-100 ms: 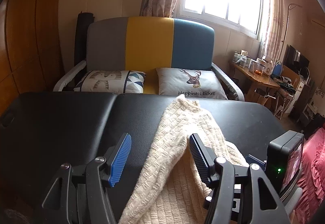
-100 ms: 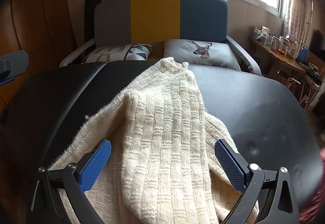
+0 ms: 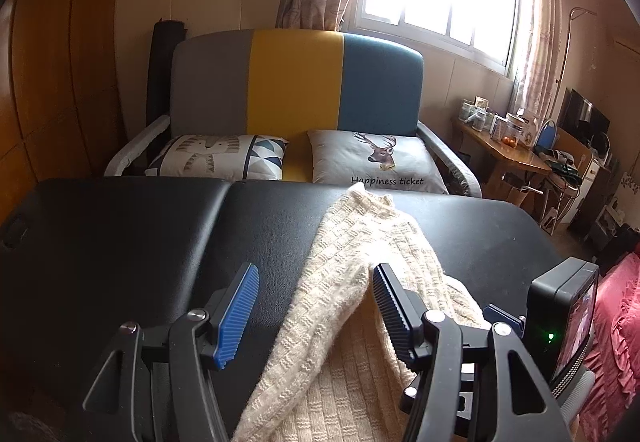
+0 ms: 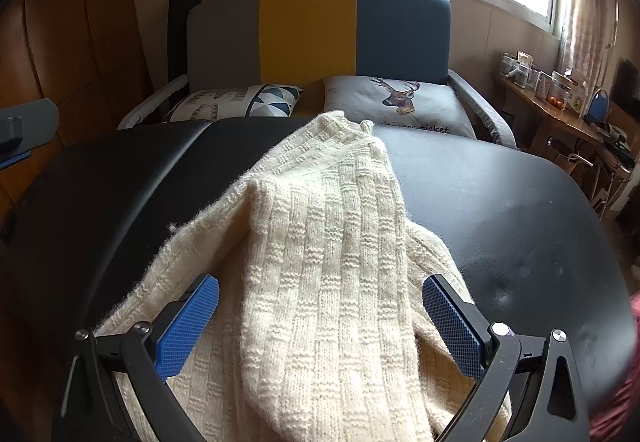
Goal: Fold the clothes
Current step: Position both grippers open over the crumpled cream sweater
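A cream knitted sweater (image 4: 320,250) lies on the black padded table (image 4: 500,201), a sleeve folded over its body and its far end reaching the table's back edge. My right gripper (image 4: 320,318) stands open above the near part of the sweater, blue pads wide apart, nothing pinched. In the left wrist view the same sweater (image 3: 344,282) runs from bottom centre toward the far edge. My left gripper (image 3: 314,298) is open over the sweater's left edge, its right finger over the knit and its left finger over bare table (image 3: 120,242).
A grey, yellow and blue sofa (image 3: 296,101) with two cushions stands behind the table. A wooden side table (image 3: 508,149) with jars sits at the right under the window. The right gripper's camera body (image 3: 560,326) shows at the right. Red fabric (image 3: 616,322) lies at the far right.
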`<action>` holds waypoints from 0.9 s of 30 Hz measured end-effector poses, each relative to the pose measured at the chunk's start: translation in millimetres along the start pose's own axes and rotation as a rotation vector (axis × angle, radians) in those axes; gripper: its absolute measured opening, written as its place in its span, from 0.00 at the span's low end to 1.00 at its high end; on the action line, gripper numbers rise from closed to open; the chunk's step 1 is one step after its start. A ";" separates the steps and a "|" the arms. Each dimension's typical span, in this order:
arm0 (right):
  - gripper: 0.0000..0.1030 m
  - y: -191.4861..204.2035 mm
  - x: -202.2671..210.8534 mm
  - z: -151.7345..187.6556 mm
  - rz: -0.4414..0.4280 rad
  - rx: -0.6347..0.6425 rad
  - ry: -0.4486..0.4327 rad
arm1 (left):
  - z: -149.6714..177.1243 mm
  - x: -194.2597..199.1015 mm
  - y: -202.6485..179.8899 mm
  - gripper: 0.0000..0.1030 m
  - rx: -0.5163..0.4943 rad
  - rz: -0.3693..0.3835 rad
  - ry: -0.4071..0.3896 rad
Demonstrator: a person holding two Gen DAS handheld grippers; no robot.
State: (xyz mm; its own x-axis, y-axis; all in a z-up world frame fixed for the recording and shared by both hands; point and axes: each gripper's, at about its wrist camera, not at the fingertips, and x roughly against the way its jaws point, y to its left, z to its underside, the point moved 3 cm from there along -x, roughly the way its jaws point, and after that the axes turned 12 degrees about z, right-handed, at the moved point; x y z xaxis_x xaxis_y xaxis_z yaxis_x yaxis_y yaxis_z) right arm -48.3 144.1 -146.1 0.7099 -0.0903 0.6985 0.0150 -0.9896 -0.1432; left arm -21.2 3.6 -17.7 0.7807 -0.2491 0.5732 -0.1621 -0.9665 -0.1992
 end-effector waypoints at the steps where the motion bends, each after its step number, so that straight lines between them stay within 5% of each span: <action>1: 1.00 -0.4 0.2 -0.2 0.002 -0.002 -0.003 | 1.0 0.9 -2.0 0.59 -0.005 -0.004 -0.002; 10: 1.00 -15.5 4.8 3.0 -0.017 -0.036 -0.023 | 18.0 -16.3 8.7 0.59 0.025 0.095 0.108; 22: 1.00 -20.8 26.0 0.1 0.197 0.092 -0.139 | 73.0 -26.6 46.5 0.57 0.107 0.157 0.239; 27: 1.00 -20.8 28.3 2.9 0.167 0.082 -0.139 | 84.6 -22.0 50.0 0.57 0.100 0.183 0.274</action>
State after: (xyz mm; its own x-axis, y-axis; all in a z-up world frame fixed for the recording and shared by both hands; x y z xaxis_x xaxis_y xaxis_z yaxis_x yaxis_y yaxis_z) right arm -26.5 162.5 -125.4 0.7977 -0.2297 0.5576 -0.0575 -0.9494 -0.3089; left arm 4.6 -33.9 -107.5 0.5505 -0.4385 0.7104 -0.2138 -0.8966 -0.3877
